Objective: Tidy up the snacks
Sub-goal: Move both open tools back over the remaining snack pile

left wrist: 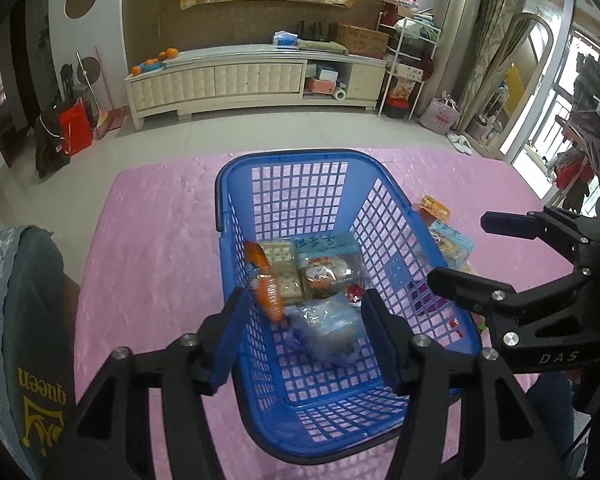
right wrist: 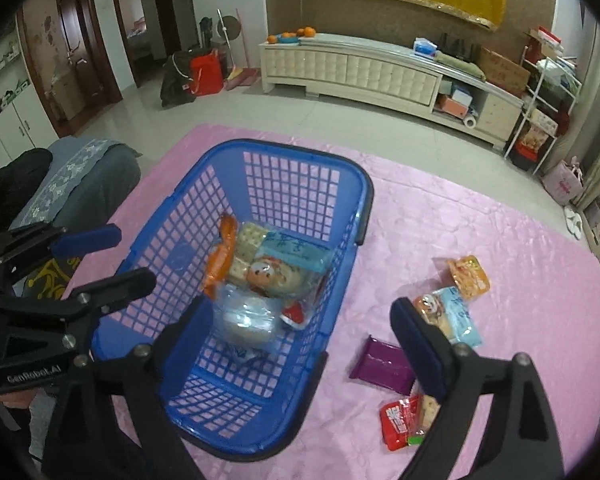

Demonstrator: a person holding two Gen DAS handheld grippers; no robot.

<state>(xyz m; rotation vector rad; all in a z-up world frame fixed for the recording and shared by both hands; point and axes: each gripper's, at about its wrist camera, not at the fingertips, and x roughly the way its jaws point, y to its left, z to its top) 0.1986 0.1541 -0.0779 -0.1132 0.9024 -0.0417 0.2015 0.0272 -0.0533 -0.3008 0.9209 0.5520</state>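
A blue plastic basket stands on the pink tablecloth and holds several snack packets, among them a clear blue bag and crackers. My left gripper is open above the basket's near end, empty. My right gripper is open and empty over the basket's right wall; it also shows in the left wrist view. On the cloth right of the basket lie a purple packet, a red packet, a light blue packet and an orange packet.
The pink tablecloth covers the table. A grey cushioned chair stands at the left. A white TV cabinet lines the far wall across the tiled floor.
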